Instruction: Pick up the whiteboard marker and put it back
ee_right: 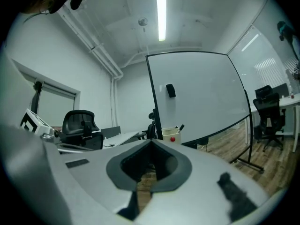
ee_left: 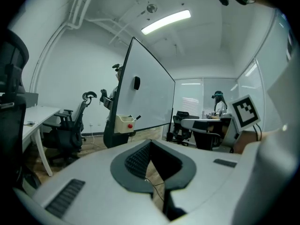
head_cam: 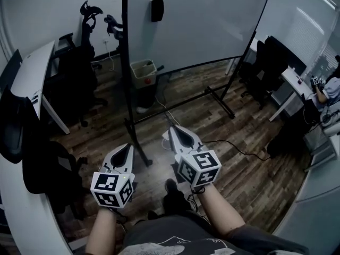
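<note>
Both forearms reach forward, the left gripper (head_cam: 129,146) and the right gripper (head_cam: 171,129) side by side and well clear of everything, each with jaws clenched on nothing. Across the wood floor (head_cam: 249,163), the whiteboard marker (ee_right: 181,127) stands in a pale box (head_cam: 142,69) at the lower edge of the free-standing whiteboard (head_cam: 196,20), a black eraser (head_cam: 156,9) stuck above.

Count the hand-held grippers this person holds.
2. Grey left hand-held gripper with marker cube, lower left; matching right hand-held gripper beside it, nearer centre. None seems hidden.
</note>
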A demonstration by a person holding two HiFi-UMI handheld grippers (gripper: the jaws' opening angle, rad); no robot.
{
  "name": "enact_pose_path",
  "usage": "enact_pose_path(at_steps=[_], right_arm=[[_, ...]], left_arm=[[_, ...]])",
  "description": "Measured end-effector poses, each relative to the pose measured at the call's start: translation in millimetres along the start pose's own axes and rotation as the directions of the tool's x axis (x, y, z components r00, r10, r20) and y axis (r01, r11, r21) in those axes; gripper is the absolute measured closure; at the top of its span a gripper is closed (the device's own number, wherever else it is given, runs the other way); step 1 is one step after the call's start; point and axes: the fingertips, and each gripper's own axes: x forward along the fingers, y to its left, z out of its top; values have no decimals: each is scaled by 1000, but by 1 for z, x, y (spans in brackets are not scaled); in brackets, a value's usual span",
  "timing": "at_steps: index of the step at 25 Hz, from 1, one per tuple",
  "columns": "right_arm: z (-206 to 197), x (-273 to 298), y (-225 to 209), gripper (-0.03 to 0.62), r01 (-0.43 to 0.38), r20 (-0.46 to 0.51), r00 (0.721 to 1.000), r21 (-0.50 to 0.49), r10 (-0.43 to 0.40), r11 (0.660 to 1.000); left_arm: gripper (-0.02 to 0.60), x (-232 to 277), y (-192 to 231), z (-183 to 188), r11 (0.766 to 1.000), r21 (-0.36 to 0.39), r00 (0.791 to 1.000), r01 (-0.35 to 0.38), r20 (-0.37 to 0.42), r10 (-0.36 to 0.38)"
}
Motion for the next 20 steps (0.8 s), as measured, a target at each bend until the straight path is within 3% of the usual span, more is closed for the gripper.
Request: enact_pose_path(at_steps=[11,20], right_arm=[[-13,-29,26,572,23,-25,999,-24,-24,999],[-24,-30,37,572,22,-47,999,-4,-22,1000]], left_arm=[[568,-26,-13,-19,999,-9,999,50,-21,-50],[568,-31,-8,-18,999,-16,999,48,-9,-48]])
